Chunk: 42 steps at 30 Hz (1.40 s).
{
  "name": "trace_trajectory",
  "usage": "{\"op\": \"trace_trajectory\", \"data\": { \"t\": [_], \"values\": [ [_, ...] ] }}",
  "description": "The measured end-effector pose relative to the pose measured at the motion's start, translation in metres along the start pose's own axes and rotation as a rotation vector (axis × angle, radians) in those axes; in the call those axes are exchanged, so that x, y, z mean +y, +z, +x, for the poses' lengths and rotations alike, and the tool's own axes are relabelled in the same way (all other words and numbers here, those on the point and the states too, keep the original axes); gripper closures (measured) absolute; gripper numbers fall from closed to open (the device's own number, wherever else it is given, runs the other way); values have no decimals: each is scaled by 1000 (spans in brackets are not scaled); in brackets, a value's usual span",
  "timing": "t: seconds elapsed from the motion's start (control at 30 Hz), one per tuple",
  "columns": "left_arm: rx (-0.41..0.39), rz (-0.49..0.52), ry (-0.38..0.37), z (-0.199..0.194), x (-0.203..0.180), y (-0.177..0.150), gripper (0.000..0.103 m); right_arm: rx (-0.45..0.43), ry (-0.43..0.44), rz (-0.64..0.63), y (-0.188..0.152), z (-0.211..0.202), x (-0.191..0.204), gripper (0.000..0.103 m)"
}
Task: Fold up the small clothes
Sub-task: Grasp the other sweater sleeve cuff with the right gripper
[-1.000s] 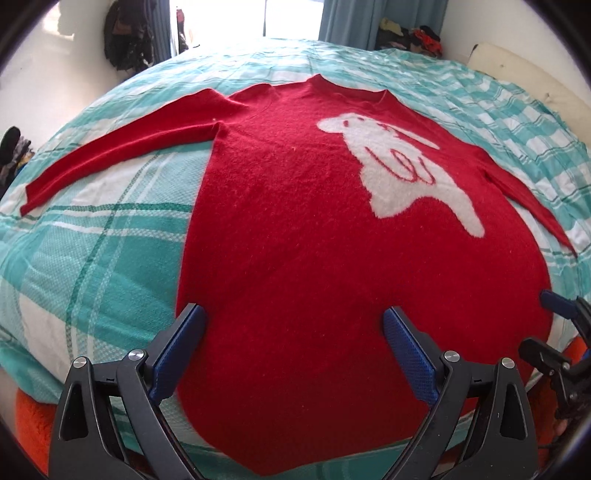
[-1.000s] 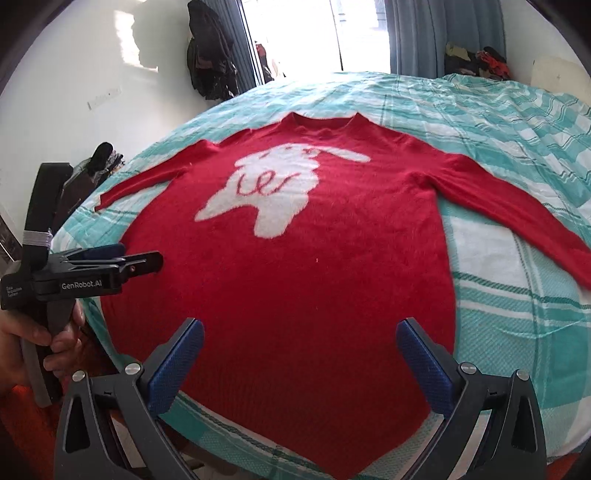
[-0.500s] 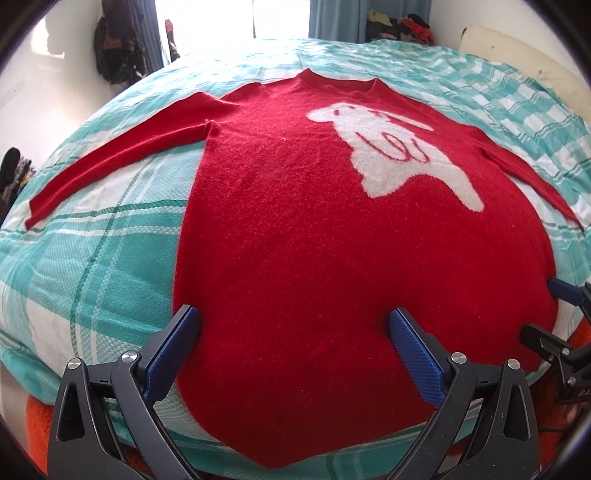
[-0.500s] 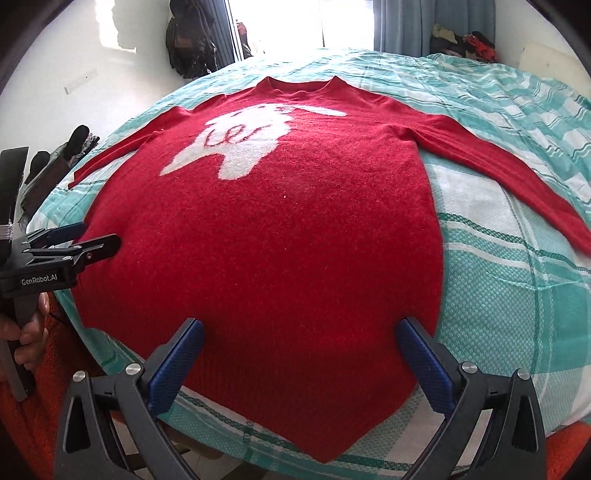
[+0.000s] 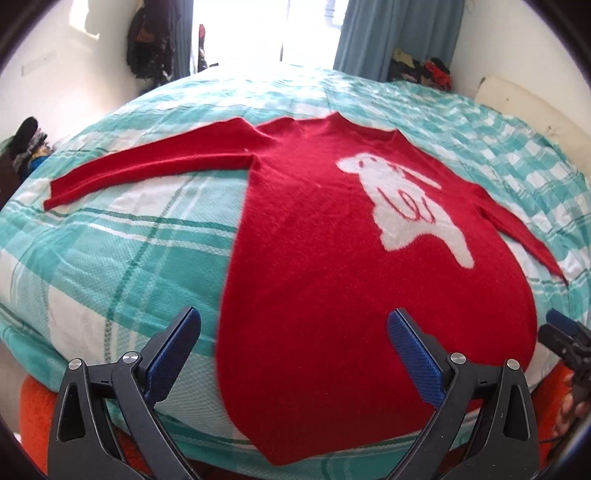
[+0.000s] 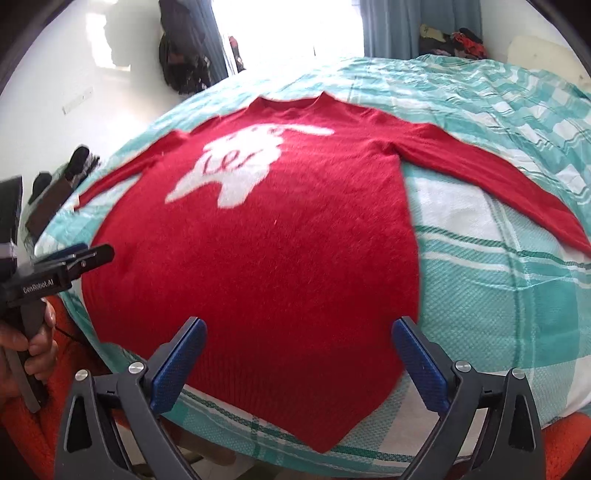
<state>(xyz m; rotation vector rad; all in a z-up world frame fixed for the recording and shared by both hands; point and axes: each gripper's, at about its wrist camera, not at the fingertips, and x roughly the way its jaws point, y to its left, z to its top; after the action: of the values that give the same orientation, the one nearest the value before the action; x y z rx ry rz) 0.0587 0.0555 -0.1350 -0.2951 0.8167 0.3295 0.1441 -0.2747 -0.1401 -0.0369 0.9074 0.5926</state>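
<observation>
Red knit fills both views: a fuzzy sweater [image 5: 332, 266] lies flat and face up on the teal-and-white checked bedspread [image 5: 122, 258], its white animal patch [image 5: 402, 206] showing on the chest. Compared with half a second ago both tools have drawn back and lifted a little; far more of the bedspread beyond the collar now shows, and the sweater looks smaller in each view. Nothing on the garment itself has shifted, so I take it that no fold has begun and the person is simply getting a wider look before choosing a first grab. The left gripper [image 5: 293, 354] hangs over the near hem with its blue pads spread wide and nothing between them; the right gripper [image 6: 299, 356] is the same, wide apart and empty over the hem's other end. The sweater's long axis runs from the hem at the near edge of the bed to the collar [image 6: 291, 101], which points away toward the bright window [image 6: 295, 29]. Both sleeves stretch out sideways, the left sleeve [image 5: 147, 170] reaching toward the bed's left edge, the right sleeve [image 6: 491, 177] angling out and slightly toward the near side.
</observation>
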Motion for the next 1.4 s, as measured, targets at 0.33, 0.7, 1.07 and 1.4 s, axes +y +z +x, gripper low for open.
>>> {"op": "trace_trajectory", "data": {
  "t": [0.33, 0.7, 1.07, 1.4],
  "values": [
    [-1, -291, 100, 7, 71, -1, 2, -184, 14, 824, 13, -40, -235, 6],
    [24, -286, 161, 16, 75, -5, 2, -255, 32, 1219, 12, -19, -341, 30],
    [38, -319, 160, 22, 81, -7, 1, -239, -159, 779, 136, -48, -293, 90],
    [45, -328, 146, 22, 86, -6, 1, -192, 352, 207, 311, -18, -16, 92]
  ]
}}
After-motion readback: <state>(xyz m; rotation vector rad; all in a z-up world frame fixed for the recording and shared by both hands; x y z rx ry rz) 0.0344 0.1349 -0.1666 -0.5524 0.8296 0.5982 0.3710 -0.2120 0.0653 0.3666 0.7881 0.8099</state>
